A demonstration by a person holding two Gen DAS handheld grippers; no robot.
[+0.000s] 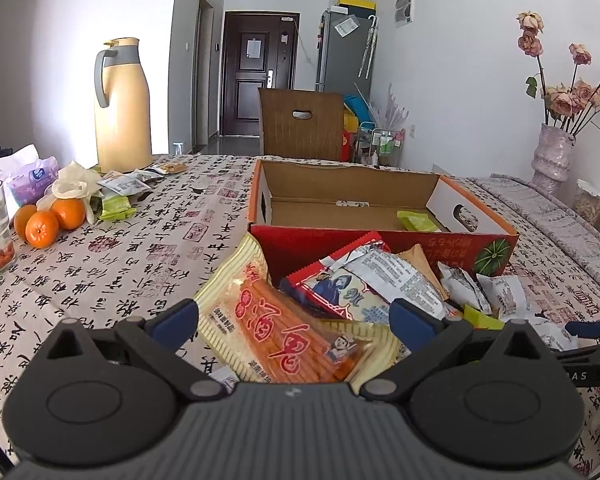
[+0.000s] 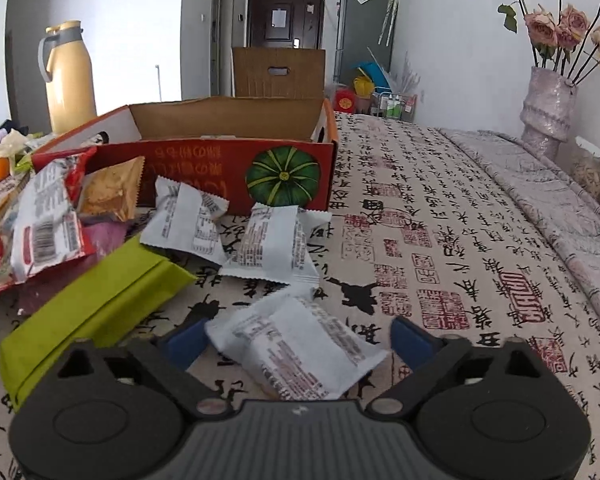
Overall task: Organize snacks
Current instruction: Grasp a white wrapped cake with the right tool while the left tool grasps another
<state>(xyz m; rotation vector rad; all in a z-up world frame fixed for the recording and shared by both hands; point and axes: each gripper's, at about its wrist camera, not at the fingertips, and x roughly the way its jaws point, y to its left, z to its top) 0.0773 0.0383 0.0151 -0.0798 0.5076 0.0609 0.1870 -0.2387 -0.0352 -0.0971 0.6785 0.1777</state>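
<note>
Two hand-held grippers poised over a heap of snack packets on a table spread with a calligraphy-print cloth (image 2: 440,240). The left gripper (image 1: 294,320) has its blue fingers (image 1: 178,316) spread wide, released, on either side of a long yellow-and-orange packet (image 1: 284,328) that lies flat beneath them; nothing is gripped. The right gripper (image 2: 296,340) is likewise spread, straddling a small white packet (image 2: 300,344) that rests on the cloth — its pads are apart from the wrapper on both sides.

The destination is judged to be the red cardboard box (image 1: 384,240), open-topped, just behind the heap; a green packet (image 1: 418,222) already lies on its floor. More white packets (image 2: 268,240), a green bar (image 2: 96,304) and red-and-white wrappers (image 1: 352,284) lie loose in front of the box wall.

Risks from this position: the wrappers look thin and air-filled, so a closing pinch may slide off a flat face or catch only a crimped edge, letting the packet swing and drop short of the box. The long packet partly underlies its neighbours — lifting it could drag or tip them. The box's near wall stands between heap and floor; a low carry would strike it. The two grippers work near each other, so crossing paths toward the box could collide.
</note>
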